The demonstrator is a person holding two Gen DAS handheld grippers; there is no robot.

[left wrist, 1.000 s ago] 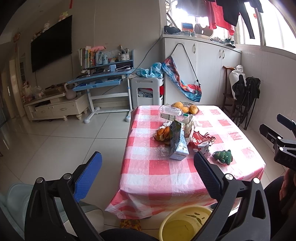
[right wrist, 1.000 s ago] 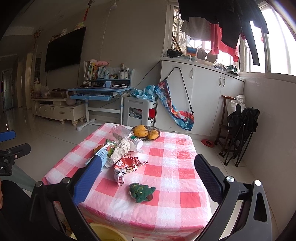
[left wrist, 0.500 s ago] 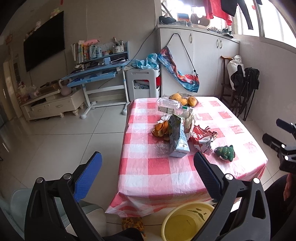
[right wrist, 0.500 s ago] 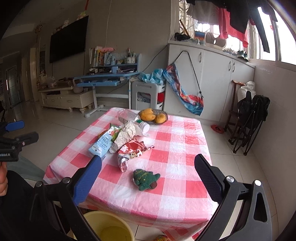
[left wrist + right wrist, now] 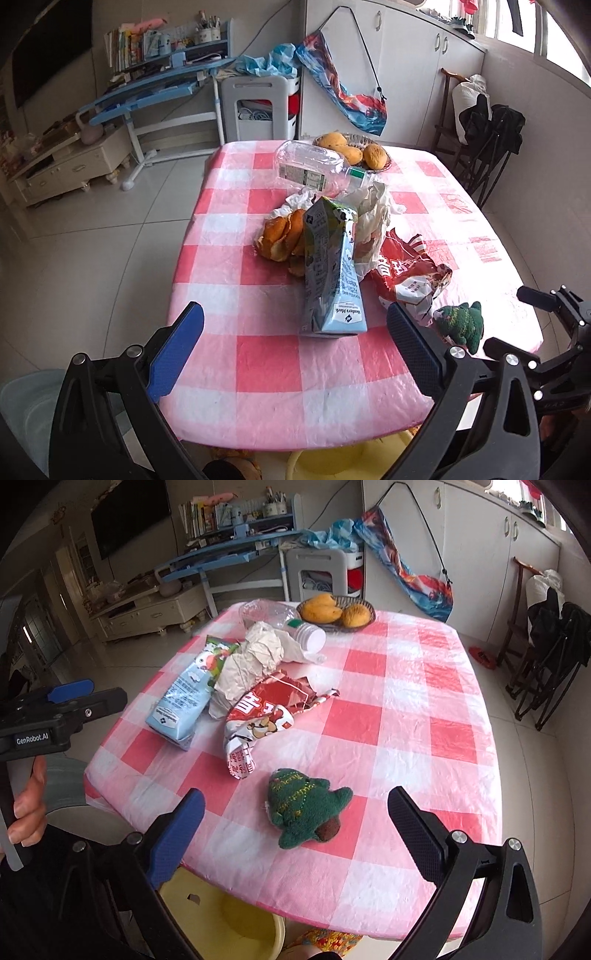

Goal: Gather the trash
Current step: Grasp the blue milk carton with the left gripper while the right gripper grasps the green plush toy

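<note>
Trash lies on a table with a red-and-white checked cloth (image 5: 266,354): a blue milk carton (image 5: 328,266) (image 5: 184,698), orange peels (image 5: 282,236), crumpled white paper (image 5: 373,210) (image 5: 255,661), a red snack wrapper (image 5: 402,273) (image 5: 266,712) and a clear plastic bottle (image 5: 314,166) (image 5: 280,616). My left gripper (image 5: 295,332) is open, hovering just short of the carton's base. My right gripper (image 5: 295,812) is open over the table's near edge, straddling a green knitted tree toy (image 5: 303,808) (image 5: 461,325). A yellow bucket (image 5: 221,919) (image 5: 332,465) sits below the table edge.
A basket of mangoes (image 5: 336,611) (image 5: 354,149) stands at the table's far end. Behind it are a blue desk (image 5: 155,96), a white stool (image 5: 258,107), white cabinets (image 5: 406,62) and a folded black chair (image 5: 546,653). A hand (image 5: 26,808) holds the left gripper's handle.
Both grippers have moved forward and tilted down toward the table, so the trash pile appears larger and closer. Both stay open with nothing held.
</note>
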